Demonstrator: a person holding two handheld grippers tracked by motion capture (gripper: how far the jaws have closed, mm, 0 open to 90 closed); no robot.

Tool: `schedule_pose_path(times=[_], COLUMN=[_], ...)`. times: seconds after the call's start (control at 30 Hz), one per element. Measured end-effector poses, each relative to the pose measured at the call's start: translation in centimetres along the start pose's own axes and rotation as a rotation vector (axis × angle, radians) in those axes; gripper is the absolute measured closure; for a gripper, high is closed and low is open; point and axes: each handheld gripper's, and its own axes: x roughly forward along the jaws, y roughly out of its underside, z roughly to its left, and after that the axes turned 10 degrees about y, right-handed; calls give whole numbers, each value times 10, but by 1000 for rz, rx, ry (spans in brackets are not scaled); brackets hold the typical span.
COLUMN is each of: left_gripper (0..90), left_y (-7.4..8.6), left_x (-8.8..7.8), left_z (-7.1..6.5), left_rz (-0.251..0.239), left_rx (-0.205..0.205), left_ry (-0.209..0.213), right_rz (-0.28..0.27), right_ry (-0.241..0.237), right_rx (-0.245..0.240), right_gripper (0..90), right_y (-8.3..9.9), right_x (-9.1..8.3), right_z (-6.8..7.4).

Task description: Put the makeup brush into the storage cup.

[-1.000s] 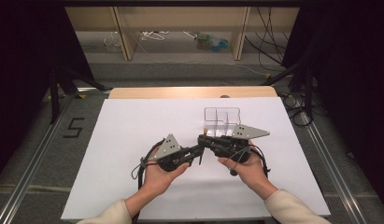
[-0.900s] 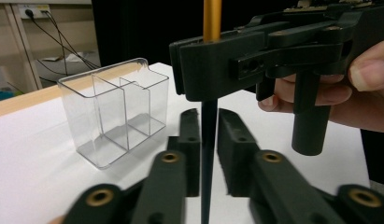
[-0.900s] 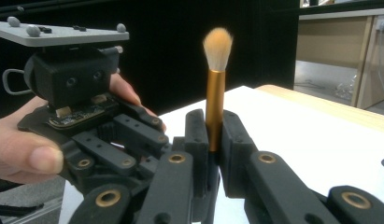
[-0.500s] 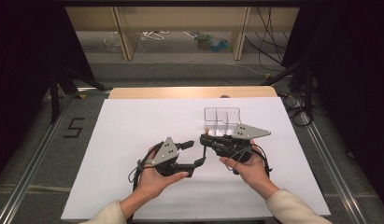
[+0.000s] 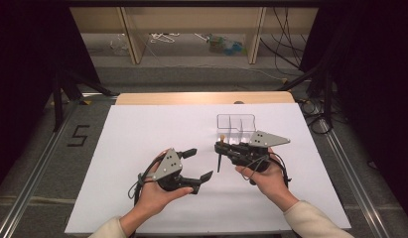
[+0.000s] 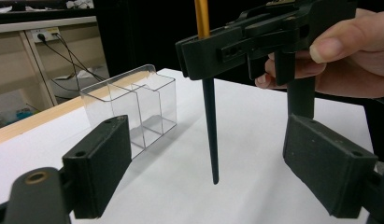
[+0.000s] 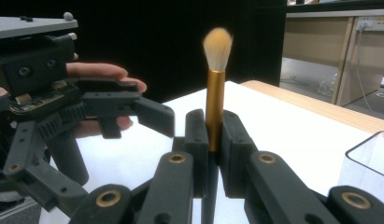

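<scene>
Gold-banded brush point(image 7: 214, 100) pinched in right tongs point(image 7: 213, 140) shows bristles; left tongs point(image 5: 198, 164), just opening, spread empty.

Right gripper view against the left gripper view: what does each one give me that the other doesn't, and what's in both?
The right gripper view adds the pale bristle tuft of the brush, standing above its gold collar, with the right claw shut on it. The left gripper view adds the brush's black handle tip pointing down at the white table, and the whole clear divided box. Both share the brush, the box and the left claw, whose jaws have just been opening with nothing gripped.
</scene>
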Motion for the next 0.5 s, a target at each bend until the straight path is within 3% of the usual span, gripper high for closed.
schedule_pose_path(times=[0.07,0.5], left_gripper=[151,147], left_y=[0,3], left_x=[-4,-24], left_z=[0,-2], left_rz=[-2,-16], left_rx=[3,13], left_ry=[-4,-22], right_rz=[21,15], right_ry=[1,15], right_rx=[-9,-20], right_gripper=[837,836], right_y=[-1,-1], right_x=[-2,-4], right_z=[-1,-2])
